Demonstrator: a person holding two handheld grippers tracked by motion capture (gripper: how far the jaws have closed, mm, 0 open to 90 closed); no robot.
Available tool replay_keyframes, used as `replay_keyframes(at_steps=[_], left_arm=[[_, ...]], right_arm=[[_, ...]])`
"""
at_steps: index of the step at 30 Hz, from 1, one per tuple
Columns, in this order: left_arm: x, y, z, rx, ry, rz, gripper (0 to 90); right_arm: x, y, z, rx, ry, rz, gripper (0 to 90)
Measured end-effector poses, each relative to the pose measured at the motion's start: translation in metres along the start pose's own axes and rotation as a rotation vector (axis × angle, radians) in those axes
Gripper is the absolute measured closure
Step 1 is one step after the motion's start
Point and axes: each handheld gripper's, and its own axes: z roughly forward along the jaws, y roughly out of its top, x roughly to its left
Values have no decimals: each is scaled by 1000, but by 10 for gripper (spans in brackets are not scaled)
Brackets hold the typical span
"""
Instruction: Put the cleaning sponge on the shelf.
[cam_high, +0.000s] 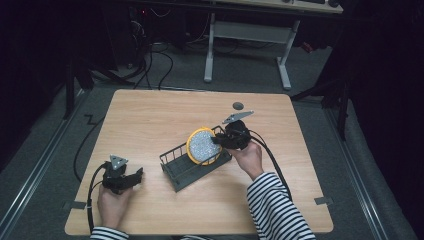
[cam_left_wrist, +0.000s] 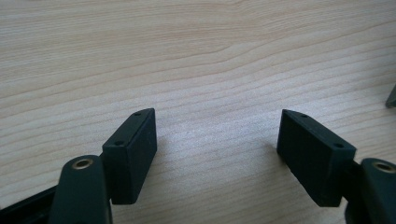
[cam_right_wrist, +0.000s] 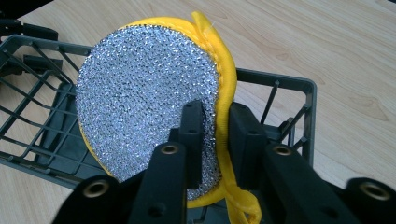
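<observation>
A round scouring pad (cam_high: 202, 146), silver mesh with a yellow rim, stands on edge in the right end of a dark wire rack (cam_high: 185, 172) at the table's middle. My right gripper (cam_high: 220, 141) reaches it from the right. In the right gripper view the scouring pad (cam_right_wrist: 144, 102) has its yellow rim between the two pads, which touch it on both sides, so my right gripper (cam_right_wrist: 215, 109) is shut on it above the rack's rim (cam_right_wrist: 280, 79). My left gripper (cam_high: 136, 176) rests near the front left of the table. It (cam_left_wrist: 217, 128) is open over bare wood.
A small dark disc (cam_high: 238, 105) lies near the table's far edge. Beyond the table a white-legged desk (cam_high: 210, 55) stands on the floor among cables. Bare tabletop (cam_high: 150, 120) stretches left of and behind the rack.
</observation>
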Motion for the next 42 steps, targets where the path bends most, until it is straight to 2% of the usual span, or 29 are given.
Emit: replay_keyframes(at_steps=[5, 8, 9, 13, 16, 18, 19, 22, 25, 26, 27, 28, 31, 34, 40, 41, 42], left_arm=[[0, 0, 0, 0, -1, -2, 290], [0, 0, 0, 0, -1, 0, 290], [0, 0, 0, 0, 0, 0, 290], [0, 0, 0, 0, 0, 0, 290], [0, 0, 0, 0, 0, -2, 289], [0, 0, 0, 0, 1, -3, 289], [0, 0, 0, 0, 1, -4, 289], [0, 0, -1, 0, 0, -6, 290], [0, 0, -1, 0, -1, -7, 293], [0, 0, -1, 0, 0, -7, 294], [0, 0, -1, 0, -1, -6, 294], [0, -1, -1, 0, -1, -6, 293], [0, -1, -1, -1, -1, -7, 293], [0, -1, -1, 0, -1, -6, 293], [0, -1, -1, 1, -2, -6, 291], [0, -1, -1, 1, -2, -6, 291], [0, -1, -1, 0, 0, -5, 289]], right_arm=[[0, 1, -3, -6, -11, 13, 544], [1, 1, -8, -27, -12, 19, 499], [4, 2, -15, -51, -30, 20, 477], [3, -4, -25, -79, -70, 28, 488], [-5, -11, -36, -86, -55, 76, 490], [-7, -17, -47, -121, -48, 107, 493], [-7, -20, -52, -123, -51, 107, 492], [-11, -27, -63, -105, -99, 109, 494], [-14, -34, -74, -120, -119, 137, 497], [-16, -43, -84, -132, -136, 150, 506], [-17, -47, -86, -141, -144, 151, 512], [-20, -53, -90, -151, -149, 173, 511], [-23, -61, -93, -137, -167, 191, 510], [-25, -81, -103, -167, -193, 215, 510], [-29, -109, -103, -156, -217, 245, 503], [-29, -109, -103, -156, -217, 245, 503], [-31, -118, -102, -148, -229, 254, 494]])
